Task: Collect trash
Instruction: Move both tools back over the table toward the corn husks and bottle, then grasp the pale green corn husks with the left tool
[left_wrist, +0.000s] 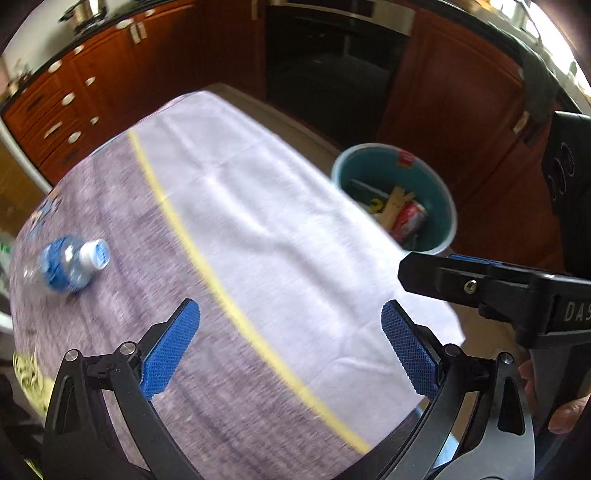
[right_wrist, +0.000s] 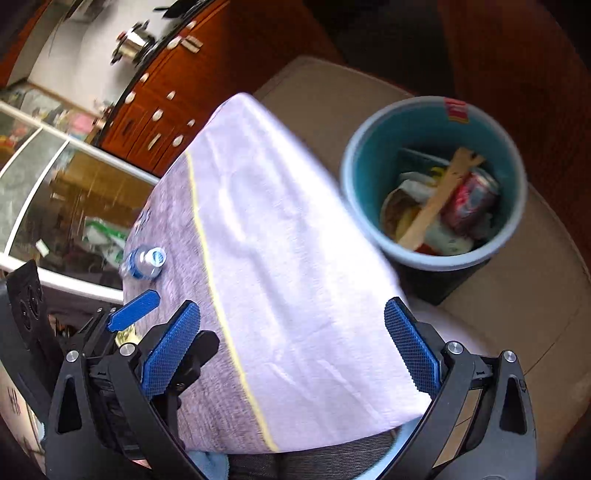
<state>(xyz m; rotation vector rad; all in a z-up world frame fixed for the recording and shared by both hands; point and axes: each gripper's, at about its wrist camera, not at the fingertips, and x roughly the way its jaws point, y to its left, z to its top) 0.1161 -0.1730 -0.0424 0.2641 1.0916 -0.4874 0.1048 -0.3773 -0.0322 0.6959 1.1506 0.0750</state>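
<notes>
Reddish wooden kitchen cabinets (left_wrist: 110, 81) ring the background, and below them the surface (left_wrist: 258, 229) lies under a cloth, grey on the left and white on the right, with a thin yellow stripe (left_wrist: 207, 258) between the halves. One piece of trash is left on it: a small clear plastic bottle with a blue label and white cap (left_wrist: 72, 264), lying on its side at the left of the left-wrist frame, cap pointing right.

Your left claw (left_wrist: 291, 347) is spread wide and empty, with the bottle up and to the left of it, well apart. Swing it left, line the blue pads across the bottle's body rather than the cap, and close gently; I judge that thin plastic may roll or crush. Your right claw (right_wrist: 291, 347) is also wide and holds nothing.

Only the right-wrist view looks straight down into the round teal bin (right_wrist: 432, 254) at its upper right, showing a red can (right_wrist: 471, 203), a flat wooden stick (right_wrist: 439, 199) and paper scraps. The left-wrist view shows the bin partly cut off by the cloth edge, but gives the closer look at the bottle.
</notes>
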